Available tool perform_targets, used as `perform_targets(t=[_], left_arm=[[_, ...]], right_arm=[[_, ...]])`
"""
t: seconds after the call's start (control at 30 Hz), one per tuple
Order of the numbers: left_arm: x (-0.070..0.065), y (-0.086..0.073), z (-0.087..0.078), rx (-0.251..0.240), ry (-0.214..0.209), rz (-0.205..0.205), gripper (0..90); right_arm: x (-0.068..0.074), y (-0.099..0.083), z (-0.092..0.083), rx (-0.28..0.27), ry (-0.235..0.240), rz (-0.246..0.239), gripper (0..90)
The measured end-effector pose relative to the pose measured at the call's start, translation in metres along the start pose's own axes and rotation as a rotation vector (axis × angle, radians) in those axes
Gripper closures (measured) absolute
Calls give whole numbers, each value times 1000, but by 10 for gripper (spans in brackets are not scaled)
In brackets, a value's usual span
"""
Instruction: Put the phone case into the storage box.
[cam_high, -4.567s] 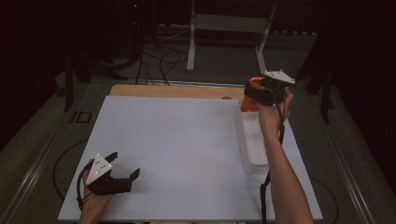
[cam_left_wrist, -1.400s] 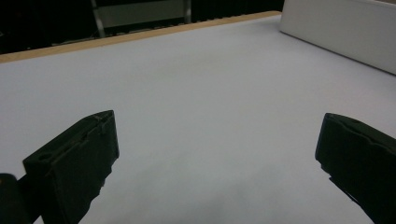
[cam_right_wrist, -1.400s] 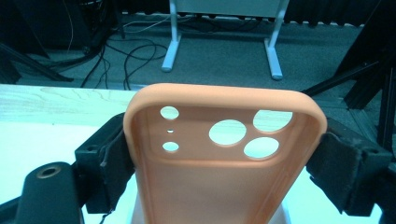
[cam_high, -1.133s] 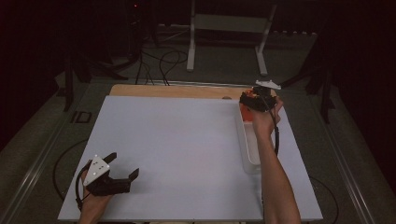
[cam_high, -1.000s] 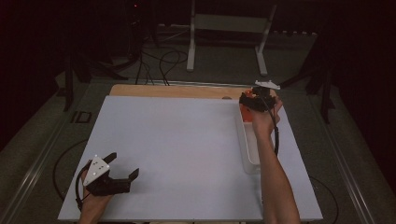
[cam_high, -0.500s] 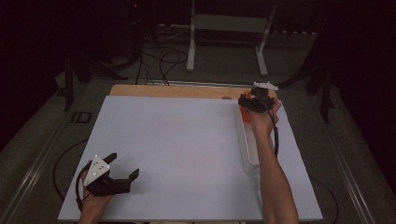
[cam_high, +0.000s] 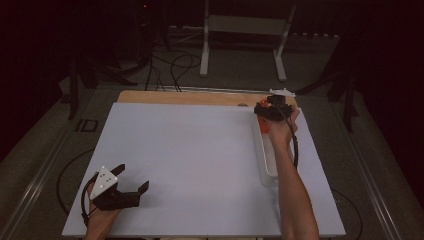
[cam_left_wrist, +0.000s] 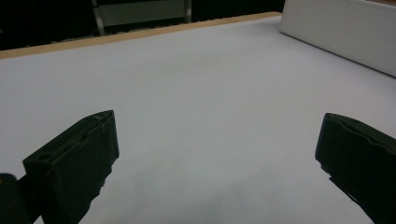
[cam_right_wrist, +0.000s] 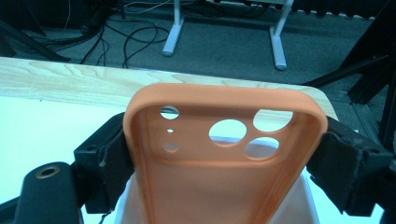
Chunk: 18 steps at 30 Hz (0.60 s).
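Note:
An orange phone case (cam_right_wrist: 224, 186) with camera cut-outs is clamped by its sides between the jaws of my right gripper (cam_right_wrist: 224, 154). In the high view that right gripper (cam_high: 267, 112) hangs over the far end of a long white tray (cam_high: 268, 170) at the table's right, and a bit of the orange case (cam_high: 263, 125) shows below it. The tray (cam_right_wrist: 309, 198) lies just beneath the case. My left gripper (cam_high: 134, 176) rests near the front left corner, open. Its jaws stand wide apart over bare white surface in the left gripper view (cam_left_wrist: 217, 154).
A white sheet (cam_high: 190, 160) covers the table, with a wooden strip (cam_high: 190, 97) bare along the far edge. The tray's side wall (cam_left_wrist: 336, 32) shows far off to the left gripper. Metal stand legs (cam_high: 240, 45) and cables (cam_high: 170, 65) lie on the floor beyond.
My right gripper has come down and slightly left with the orange case, closer to the tray's far end. The left gripper has stayed still.

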<state>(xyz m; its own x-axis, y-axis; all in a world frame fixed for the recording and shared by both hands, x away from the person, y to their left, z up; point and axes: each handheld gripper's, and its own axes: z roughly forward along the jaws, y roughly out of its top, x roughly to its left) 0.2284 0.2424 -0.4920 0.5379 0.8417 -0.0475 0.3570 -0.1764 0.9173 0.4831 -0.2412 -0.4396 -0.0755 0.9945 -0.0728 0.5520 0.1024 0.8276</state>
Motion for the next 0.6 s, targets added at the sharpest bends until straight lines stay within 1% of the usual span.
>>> perform_targets(t=[0.17, 0.27, 0.4, 0.6], left_arm=[[0, 0, 0, -1, -1, -1, 4], [0, 0, 0, -1, 0, -2, 4], [0, 0, -1, -2, 0, -3, 4], [0, 0, 0, -1, 1, -2, 4]], right_arm=[[2, 0, 0, -1, -14, -4, 149], [2, 0, 1, -1, -23, 10, 149], [4, 1, 1, 3, -35, 3, 146], [4, 0, 1, 6, -44, 16, 139]])
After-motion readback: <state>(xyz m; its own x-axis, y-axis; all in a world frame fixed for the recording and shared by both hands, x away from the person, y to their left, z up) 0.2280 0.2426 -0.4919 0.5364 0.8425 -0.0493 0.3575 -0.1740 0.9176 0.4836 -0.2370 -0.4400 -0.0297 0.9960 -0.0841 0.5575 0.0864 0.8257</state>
